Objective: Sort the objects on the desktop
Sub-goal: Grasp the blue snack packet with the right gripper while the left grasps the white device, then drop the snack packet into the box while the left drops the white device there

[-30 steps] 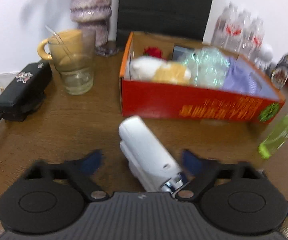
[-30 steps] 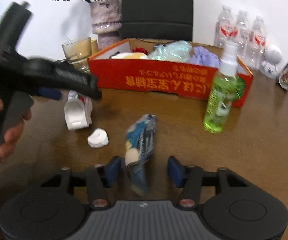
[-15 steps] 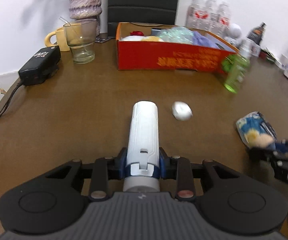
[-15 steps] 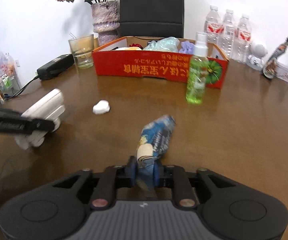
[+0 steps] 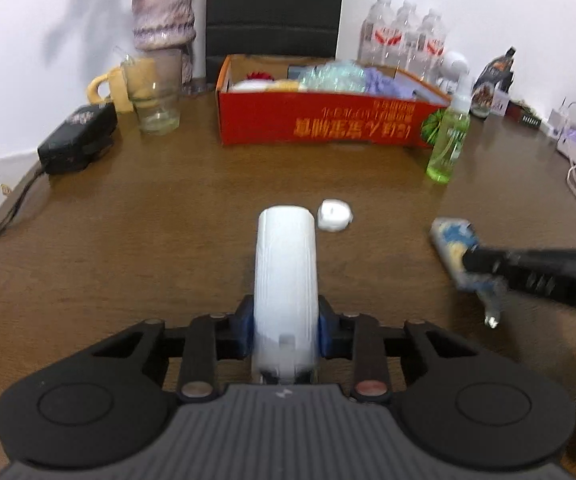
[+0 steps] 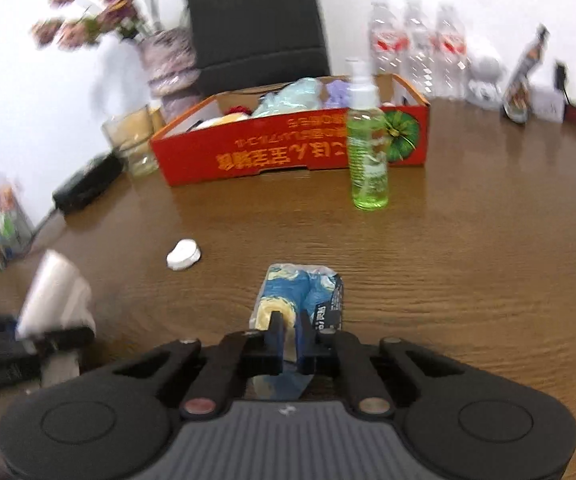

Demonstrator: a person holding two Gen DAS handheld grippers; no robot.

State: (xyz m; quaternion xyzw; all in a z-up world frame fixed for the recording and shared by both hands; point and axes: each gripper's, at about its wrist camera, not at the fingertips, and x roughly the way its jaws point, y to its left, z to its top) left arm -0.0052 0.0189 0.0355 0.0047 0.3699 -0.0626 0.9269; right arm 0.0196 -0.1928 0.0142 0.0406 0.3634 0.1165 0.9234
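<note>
I am clamping my left gripper [image 5: 286,330] on the near end of the white device [image 5: 286,272], which is pointing up the middle of the frame. My right gripper [image 6: 289,338] is pinching the blue packet [image 6: 299,300] by its tail at lower centre. The red box [image 6: 288,152], already holding soft items, is sitting across the upper middle, with the green spray bottle [image 6: 367,160] standing just in front of its right end and a small white cap [image 6: 184,255] lying on the table [image 6: 467,260] at centre left. If the box is the target, I am judging it best to carry both high, clear the bottle, and keep the thinly held packet from slipping.
</note>
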